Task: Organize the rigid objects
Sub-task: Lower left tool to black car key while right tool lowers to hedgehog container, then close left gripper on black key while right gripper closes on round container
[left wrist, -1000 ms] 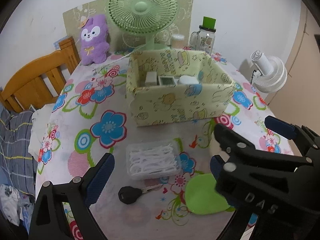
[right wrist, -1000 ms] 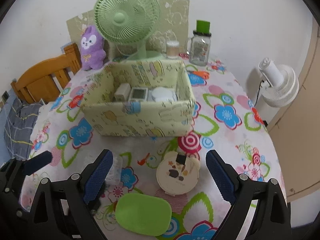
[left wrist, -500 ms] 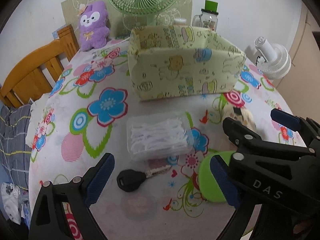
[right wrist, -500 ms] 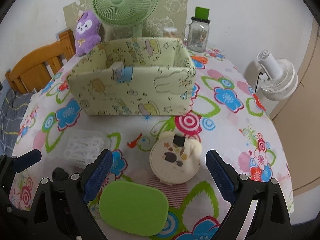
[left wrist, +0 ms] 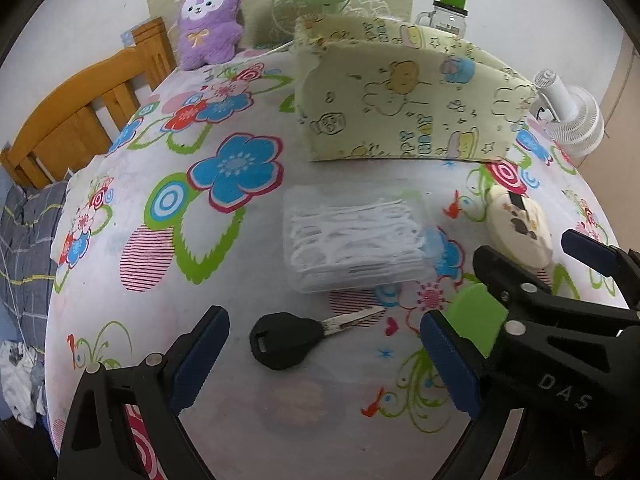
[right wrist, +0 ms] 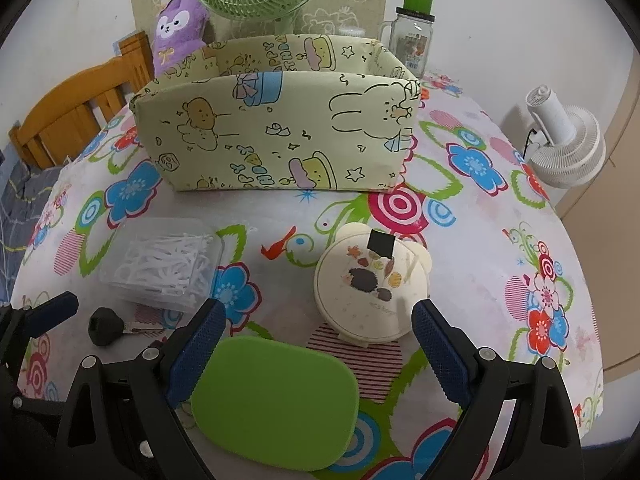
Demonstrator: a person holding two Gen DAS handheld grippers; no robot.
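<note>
Black-headed metal key point(left wrist: 294, 334) lies flat on the flowered tablecloth point(left wrist: 236, 168) near the table's front edge, directly between the left gripper point(left wrist: 324, 354)'s spread, empty fingers. Judged: light, stiff, thin & slick on the blade, so the thick plastic head is the place to pinch. Clear plastic box of white floss picks point(left wrist: 354, 242) sits just behind it; the yellow-green printed fabric bin point(left wrist: 404, 92) is farther back. Vs 0.5 s ago: gripper is lower & closer, the key now centred.

Right wrist view: right gripper point(right wrist: 316, 354) also open, holding nothing, over the flat green rounded-rectangle lid point(right wrist: 276, 400); round cream case w/ hedgehog print point(right wrist: 370, 294) just beyond. Vs 0.5 s ago: closer to the table, the bin's inside is no longer visible.
</note>
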